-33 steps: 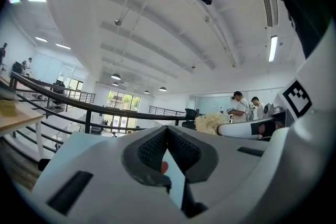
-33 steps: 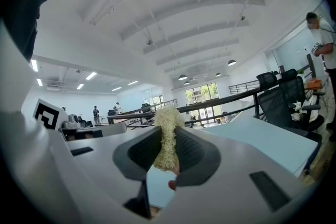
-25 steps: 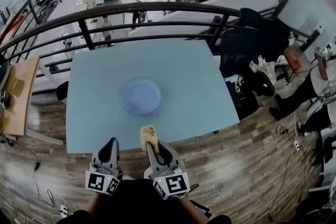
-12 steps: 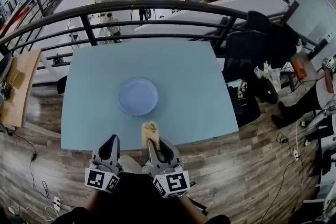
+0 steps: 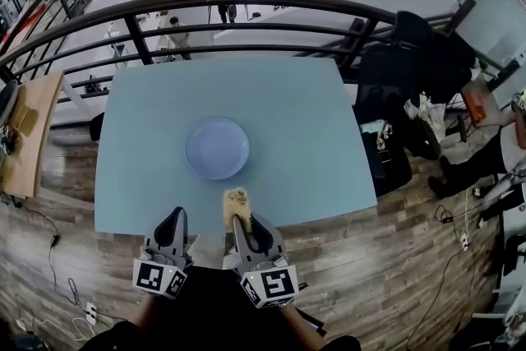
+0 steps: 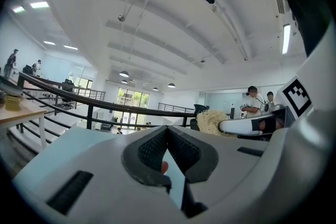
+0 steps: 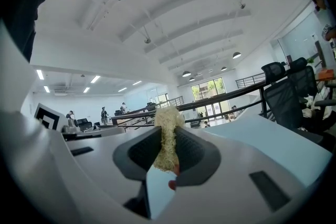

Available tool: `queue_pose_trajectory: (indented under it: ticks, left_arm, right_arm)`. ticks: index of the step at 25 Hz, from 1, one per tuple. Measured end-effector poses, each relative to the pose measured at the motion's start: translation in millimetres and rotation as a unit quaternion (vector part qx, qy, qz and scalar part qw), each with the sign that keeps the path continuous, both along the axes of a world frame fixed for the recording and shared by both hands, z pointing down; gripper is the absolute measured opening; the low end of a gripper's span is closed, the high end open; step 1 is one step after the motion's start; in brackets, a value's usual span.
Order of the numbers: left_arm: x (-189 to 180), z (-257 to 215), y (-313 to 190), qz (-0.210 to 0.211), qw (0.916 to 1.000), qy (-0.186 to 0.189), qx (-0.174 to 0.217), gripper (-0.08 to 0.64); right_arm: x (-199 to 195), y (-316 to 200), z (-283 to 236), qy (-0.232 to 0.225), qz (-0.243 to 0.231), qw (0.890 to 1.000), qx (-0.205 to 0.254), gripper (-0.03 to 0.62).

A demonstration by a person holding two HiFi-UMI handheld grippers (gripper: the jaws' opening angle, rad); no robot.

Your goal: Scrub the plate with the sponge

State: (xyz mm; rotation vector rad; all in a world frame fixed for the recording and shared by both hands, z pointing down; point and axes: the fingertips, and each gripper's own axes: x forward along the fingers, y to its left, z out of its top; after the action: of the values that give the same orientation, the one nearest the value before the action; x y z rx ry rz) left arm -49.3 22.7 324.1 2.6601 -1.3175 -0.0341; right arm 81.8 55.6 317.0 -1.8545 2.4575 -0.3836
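Little has changed: the left gripper stays pressed together, empty, at the near edge of the table. The plate sits untouched mid-table, while the right gripper keeps the sponge pinched just short of it, so scrubbing hasn't begun.

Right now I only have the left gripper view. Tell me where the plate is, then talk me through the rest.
Observer: The plate sits near the middle of the blue table, ahead of you and slightly to the right.
Operator: Next, report what's clamped on my other side.
Observer: The right gripper is shut on the sponge, which sticks out past its tips.
Operator: Give me the gap to the target.
Observer: In the head view, the sponge is over the table's near edge. It is short of the plate and not touching it.
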Motion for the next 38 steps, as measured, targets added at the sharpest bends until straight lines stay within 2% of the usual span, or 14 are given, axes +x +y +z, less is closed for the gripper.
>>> queue_pose_trajectory:
  ticks: [8,19,27,32,38]
  left_arm:
    - [3.6,16.4,-33.0,0.005,0.9998,0.002,-0.02,0.002]
    - [-16.1,54.2,-80.9,-0.024,0.9965,0.005,-0.081,0.002]
    - [-15.6,88.5,-116.7,-0.015,0.9928,-0.013,-0.118,0.002]
    - [-13.7,122.2,-133.5,-0.008,0.9862,-0.006,-0.165,0.005]
    - [-9.6,177.1,-159.8,-0.007,0.9714,0.011,-0.237,0.005]
  right_arm:
    - [7.0,-30.0,11.9,0.008,0.009,1.0,-0.02,0.072]
    - [-9.6,-77.3,29.9,0.011,-0.012,0.998,-0.055,0.072]
    - [-10.2,-108.9,48.3,0.019,-0.02,0.996,-0.081,0.072]
    - [-9.2,-123.1,60.6,0.021,-0.019,0.995,-0.1,0.072]
    - [-16.5,-131.2,73.0,0.017,-0.027,0.993,-0.115,0.072]
